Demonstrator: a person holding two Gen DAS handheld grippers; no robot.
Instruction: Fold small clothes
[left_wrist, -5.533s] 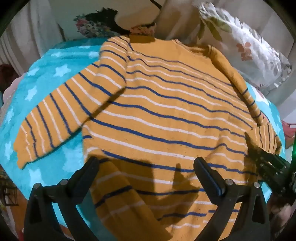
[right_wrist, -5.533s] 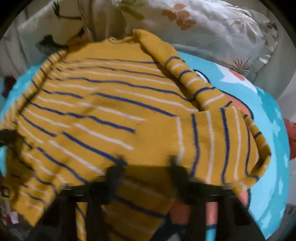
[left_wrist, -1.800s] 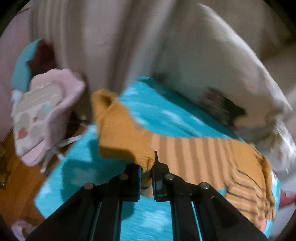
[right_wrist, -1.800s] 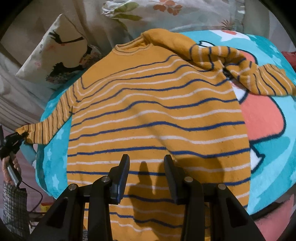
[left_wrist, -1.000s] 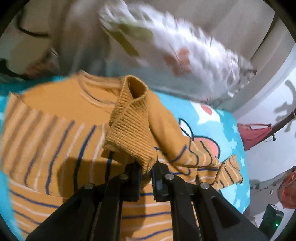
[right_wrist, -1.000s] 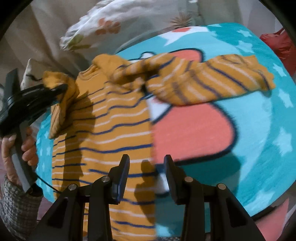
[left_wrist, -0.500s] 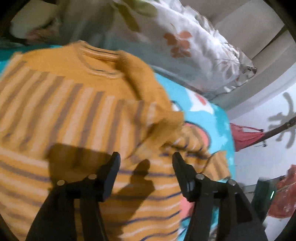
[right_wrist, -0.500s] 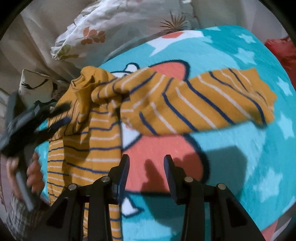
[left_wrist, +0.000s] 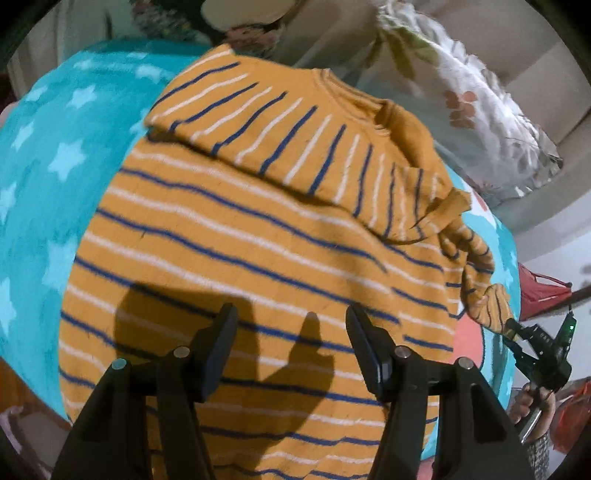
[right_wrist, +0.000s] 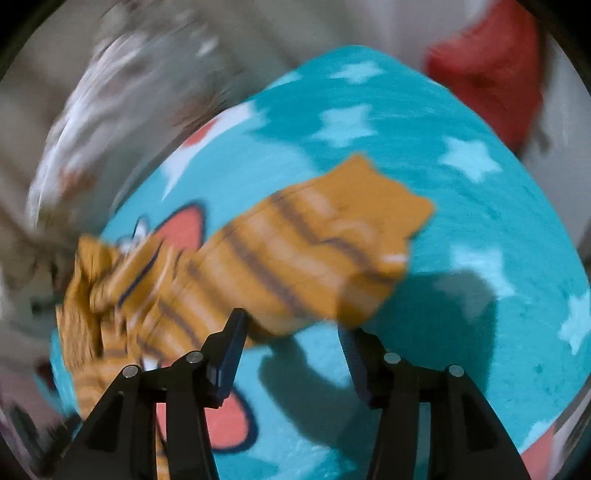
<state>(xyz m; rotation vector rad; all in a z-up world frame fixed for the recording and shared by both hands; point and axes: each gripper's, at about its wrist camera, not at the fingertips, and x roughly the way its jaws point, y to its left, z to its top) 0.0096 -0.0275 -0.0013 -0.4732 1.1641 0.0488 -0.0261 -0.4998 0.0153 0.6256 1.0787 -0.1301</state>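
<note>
A mustard sweater (left_wrist: 243, 236) with blue and white stripes lies flat on a teal star blanket (left_wrist: 48, 158). Its left sleeve (left_wrist: 295, 147) is folded across the chest below the collar. My left gripper (left_wrist: 290, 325) is open and empty above the sweater's lower body. The right sleeve (right_wrist: 303, 251) lies stretched out on the blanket in the blurred right wrist view. My right gripper (right_wrist: 290, 332) is open, its fingers just in front of that sleeve's near edge. The right gripper also shows in the left wrist view (left_wrist: 517, 336) beside the sleeve's cuff (left_wrist: 487, 302).
A floral pillow (left_wrist: 472, 99) lies behind the sweater by the wall. A red cloth (right_wrist: 491, 70) sits off the blanket's far right. The blanket has a coral cartoon patch (right_wrist: 184, 229) under the right sleeve. The bed edge drops at the left (left_wrist: 22, 376).
My left gripper let go of the left sleeve, which now lies folded across the chest, and pulled back over the body. My right gripper swung right and closed in on the right sleeve.
</note>
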